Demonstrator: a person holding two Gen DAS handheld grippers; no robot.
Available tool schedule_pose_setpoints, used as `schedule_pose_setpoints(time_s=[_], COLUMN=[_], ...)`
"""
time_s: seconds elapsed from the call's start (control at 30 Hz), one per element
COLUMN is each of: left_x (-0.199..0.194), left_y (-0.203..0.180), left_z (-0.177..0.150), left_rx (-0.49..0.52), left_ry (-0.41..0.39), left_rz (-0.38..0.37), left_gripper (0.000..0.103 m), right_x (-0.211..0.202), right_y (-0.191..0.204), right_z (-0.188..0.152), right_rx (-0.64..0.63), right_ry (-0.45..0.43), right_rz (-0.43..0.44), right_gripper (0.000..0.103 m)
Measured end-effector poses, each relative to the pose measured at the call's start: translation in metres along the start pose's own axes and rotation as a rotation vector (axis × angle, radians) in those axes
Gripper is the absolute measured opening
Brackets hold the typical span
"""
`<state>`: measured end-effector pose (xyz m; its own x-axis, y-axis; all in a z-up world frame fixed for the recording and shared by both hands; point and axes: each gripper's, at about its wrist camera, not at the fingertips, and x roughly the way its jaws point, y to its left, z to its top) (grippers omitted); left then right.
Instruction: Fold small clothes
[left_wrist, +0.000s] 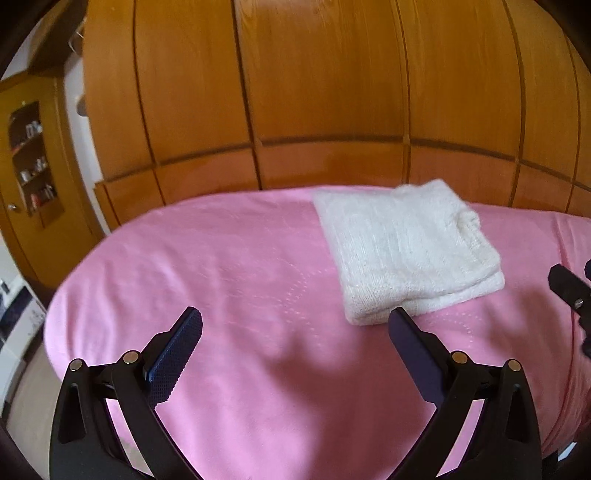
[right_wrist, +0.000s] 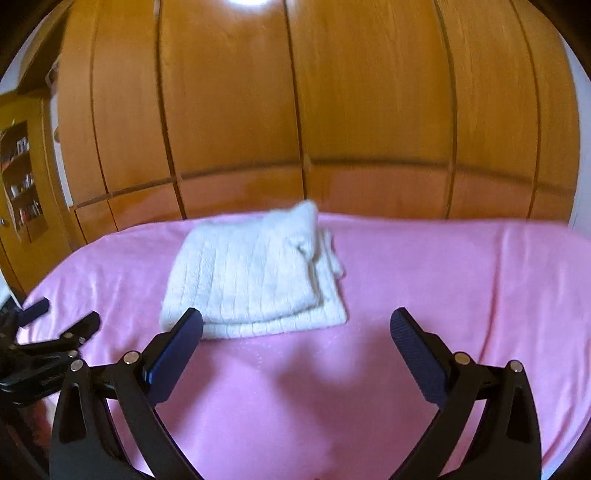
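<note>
White knit garment (left_wrist: 402, 251) lies folded on pink bedspread (left_wrist: 221, 258).

A fuzzy ribbed white knit garment (right_wrist: 255, 280) lies on soft matt pink cloth (right_wrist: 424, 280) before glossy wood panelling (right_wrist: 369, 110).

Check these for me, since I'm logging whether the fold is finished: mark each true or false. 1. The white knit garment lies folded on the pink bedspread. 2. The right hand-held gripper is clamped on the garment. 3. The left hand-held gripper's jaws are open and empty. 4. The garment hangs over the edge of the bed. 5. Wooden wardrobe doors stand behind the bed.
1. True: the white knit garment lies folded on the pink bedspread.
2. False: the right hand-held gripper is open and holds nothing.
3. True: the left hand-held gripper is open and empty.
4. False: it rests flat on top.
5. True: the wooden wardrobe doors stand behind.
</note>
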<state>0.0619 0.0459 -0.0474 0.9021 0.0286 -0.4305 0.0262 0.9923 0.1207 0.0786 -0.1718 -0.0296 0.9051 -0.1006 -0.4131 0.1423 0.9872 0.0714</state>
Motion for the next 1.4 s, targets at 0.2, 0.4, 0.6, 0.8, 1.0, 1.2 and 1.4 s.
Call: schedule_pose_setpoints(time_s=[0.2, 0.4, 0.6, 0.8, 1.0, 1.2, 1.4], left_x=[-0.032, -0.061, -0.059, -0.062, -0.070, -0.064, -0.063], left_y=[0.007, 0.014, 0.022, 0.006, 0.002, 0.007, 0.008], left_z=[0.002, -0.002, -0.011, -0.018, -0.017, -0.017, -0.016], left_rx=[-0.018, -0.048, -0.123, -0.045, -0.020, -0.049, -0.056], left_ry=[-0.051, -0.076, -0.056, -0.094, -0.137, -0.102, -0.098], left_rz=[0.046, 0.046, 0.016, 0.048, 0.022, 0.013, 0.014], left_gripper=[0.100, 0.100, 0.100, 0.100, 0.100, 0.100, 0.100], right_x=[-0.022, -0.054, -0.077, -0.065, -0.068, -0.064, -0.063], right_y=[0.019, 0.017, 0.022, 0.026, 0.021, 0.008, 0.008], right_z=[-0.005, -0.005, -0.010, -0.020, -0.017, -0.016, -0.017], right_rx=[-0.070, -0.029, -0.070, -0.103, -0.088, -0.032, -0.036], right_ry=[0.004, -0.043, -0.089, -0.054, -0.068, -0.033, -0.022], right_rz=[-0.023, -0.051, -0.043, -0.061, -0.081, -0.079, -0.075], right_gripper=[0.101, 0.101, 0.101, 0.101, 0.101, 0.101, 0.101])
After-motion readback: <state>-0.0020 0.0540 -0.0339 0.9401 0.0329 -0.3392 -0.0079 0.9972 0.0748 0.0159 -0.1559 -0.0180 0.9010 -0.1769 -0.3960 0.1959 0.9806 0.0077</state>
